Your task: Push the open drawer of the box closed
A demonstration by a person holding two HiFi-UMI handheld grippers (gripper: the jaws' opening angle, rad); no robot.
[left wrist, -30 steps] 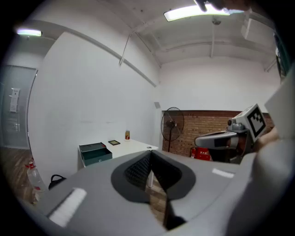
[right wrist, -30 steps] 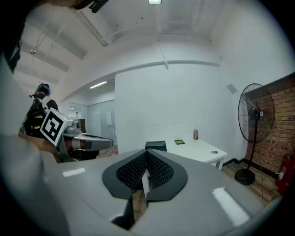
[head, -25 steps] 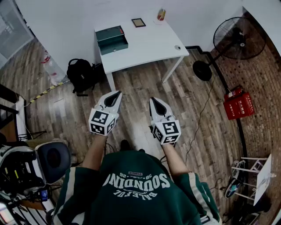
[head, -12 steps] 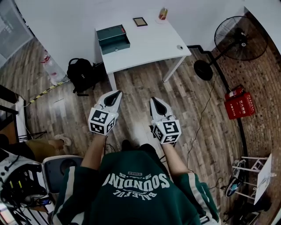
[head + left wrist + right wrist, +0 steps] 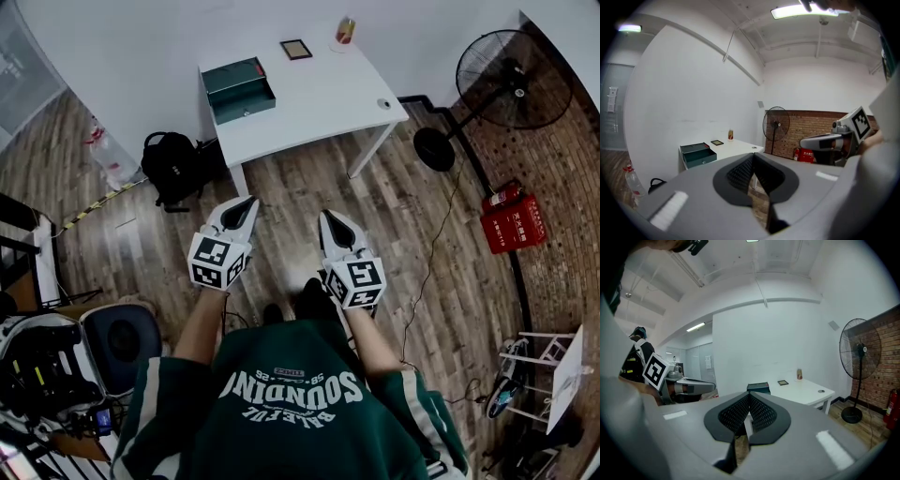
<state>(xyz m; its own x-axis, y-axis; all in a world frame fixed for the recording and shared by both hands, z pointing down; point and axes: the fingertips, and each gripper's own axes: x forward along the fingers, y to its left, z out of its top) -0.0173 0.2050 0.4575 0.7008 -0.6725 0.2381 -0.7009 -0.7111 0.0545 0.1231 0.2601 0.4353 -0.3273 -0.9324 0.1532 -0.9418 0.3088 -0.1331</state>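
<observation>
Sitting on the white counter (image 5: 319, 94) at upper middle, the green box (image 5: 232, 71) looks hard but light, so its open drawer (image 5: 246, 99) wants a gentle push on the front, while the left tool (image 5: 249, 201) and right tool (image 5: 330, 216), far off, are pressed together, empty.

the box (image 5: 238, 89) is dark green; the table (image 5: 319, 103) is white. the left gripper (image 5: 249, 201) and right gripper (image 5: 329, 216) are white, with black ribbed pads (image 5: 739, 173) and black-and-white square markers. the floor (image 5: 300, 183) is brown wood planking, streaked grey. the backpack (image 5: 173, 164) and fan (image 5: 511, 80) are black. the case (image 5: 511, 225) is red, the brick (image 5: 562, 169) reddish-brown. the shirt (image 5: 291, 422) is dark green with white lettering and white sleeve stripes. the wall (image 5: 141, 42) is white.
</observation>
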